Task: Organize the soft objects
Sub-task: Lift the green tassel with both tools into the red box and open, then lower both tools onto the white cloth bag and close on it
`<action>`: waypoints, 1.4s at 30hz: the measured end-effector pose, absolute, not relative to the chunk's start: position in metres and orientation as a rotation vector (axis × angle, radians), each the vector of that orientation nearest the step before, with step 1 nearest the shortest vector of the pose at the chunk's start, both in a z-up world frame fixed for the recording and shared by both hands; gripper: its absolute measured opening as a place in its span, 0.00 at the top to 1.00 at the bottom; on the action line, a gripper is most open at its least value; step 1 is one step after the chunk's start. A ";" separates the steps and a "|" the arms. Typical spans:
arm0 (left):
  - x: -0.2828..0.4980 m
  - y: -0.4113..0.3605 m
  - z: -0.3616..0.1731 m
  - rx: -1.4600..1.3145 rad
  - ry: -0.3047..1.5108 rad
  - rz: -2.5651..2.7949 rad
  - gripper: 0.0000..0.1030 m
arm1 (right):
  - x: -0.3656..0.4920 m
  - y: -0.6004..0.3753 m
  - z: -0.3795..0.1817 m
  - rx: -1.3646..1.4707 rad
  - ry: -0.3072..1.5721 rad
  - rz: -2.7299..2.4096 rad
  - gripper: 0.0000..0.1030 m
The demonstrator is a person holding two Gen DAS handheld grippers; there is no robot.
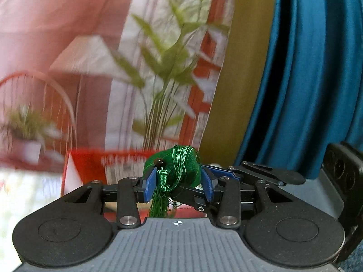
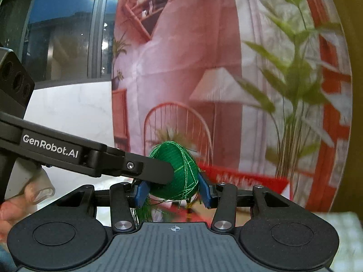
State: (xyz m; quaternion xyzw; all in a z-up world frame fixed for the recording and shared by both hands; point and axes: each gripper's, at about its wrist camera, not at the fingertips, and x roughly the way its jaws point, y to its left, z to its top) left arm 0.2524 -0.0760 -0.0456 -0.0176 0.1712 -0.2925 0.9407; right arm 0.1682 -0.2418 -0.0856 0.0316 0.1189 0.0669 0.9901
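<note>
Backdrop: a printed pink room scene fills both views. Left gripper (image 1: 178, 182) and right gripper (image 2: 173, 191) both clamp one green sachet (image 2: 174, 170) at lower centre. Risk: diverging hands could tear its loose threads (image 1: 181, 161) or snag the tassel (image 1: 160, 200).

Black left gripper (image 1: 173, 181), blue pads, grey ribbed base, silver screws, GenRobot.AI logo

Green thread-wrapped sachet (image 1: 174, 170), rounded, egg-like, pinched between blue pads of both my tongs at once. Loose bright-green strands cross its surface. Dark bead (image 1: 159, 162) sits on near face; green tassel (image 1: 160, 201) hangs below it, between left tongs' pads.
</note>
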 end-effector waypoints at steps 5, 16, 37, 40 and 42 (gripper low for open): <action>0.288 -0.088 -0.021 -0.015 0.298 -0.636 0.57 | 0.208 -0.263 -0.057 -0.009 0.223 0.110 0.58; 0.338 -0.126 -0.059 0.057 0.389 -0.672 0.57 | 0.260 -0.300 -0.086 -0.015 0.307 0.019 0.58; 0.357 -0.129 -0.115 0.059 0.594 -0.622 0.54 | 0.251 -0.315 -0.167 0.117 0.496 -0.097 0.58; 0.349 -0.115 -0.114 0.053 0.600 -0.589 0.54 | 0.242 -0.311 -0.167 0.118 0.502 -0.124 0.58; 0.341 -0.104 -0.114 0.065 0.606 -0.569 0.54 | 0.233 -0.310 -0.166 0.133 0.492 -0.139 0.58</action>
